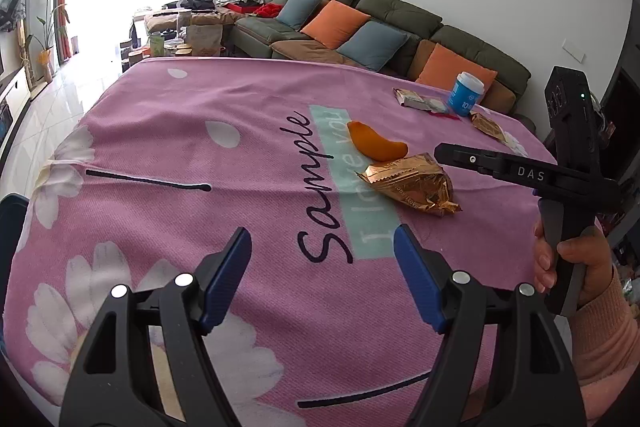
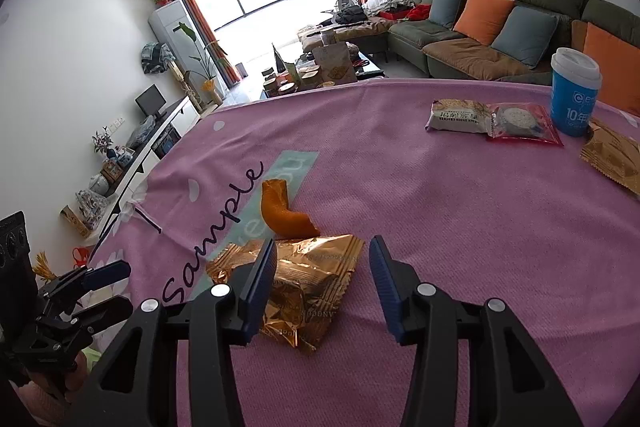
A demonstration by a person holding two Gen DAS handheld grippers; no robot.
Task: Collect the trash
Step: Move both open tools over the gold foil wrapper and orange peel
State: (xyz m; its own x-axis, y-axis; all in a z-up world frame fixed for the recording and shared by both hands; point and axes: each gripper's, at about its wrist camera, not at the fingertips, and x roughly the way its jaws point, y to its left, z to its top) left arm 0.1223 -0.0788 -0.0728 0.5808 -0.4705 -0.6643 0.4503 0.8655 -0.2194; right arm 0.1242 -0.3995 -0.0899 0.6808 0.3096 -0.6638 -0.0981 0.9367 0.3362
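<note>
Right wrist view: the right gripper [image 2: 322, 277] hangs low over a pink printed cloth [image 2: 460, 211], jaws spread wide and holding nothing, with a crumpled gold foil wrapper [image 2: 308, 279] lying just ahead; its left finger overlaps the wrapper's near edge, the right finger stands clear to the side. An orange peel [image 2: 282, 213] lies just behind the wrapper, apparently touching its far edge. Farther back sit two snack packets [image 2: 492, 117], a blue cup [image 2: 574, 93] and another gold wrapper [image 2: 612, 155].

Left wrist view: the left gripper [image 1: 322, 277] also gapes empty above bare cloth, well short of the gold wrapper [image 1: 412, 185] and peel [image 1: 378, 143], while the right gripper's side shows at the frame's edge.

The step in hand appears to be the pickup of the near wrapper. To do it well, the right tool likely needs to shift so both fingers straddle the raised, crumpled middle, then close firmly without dragging the peel or pinching the cloth beneath.
</note>
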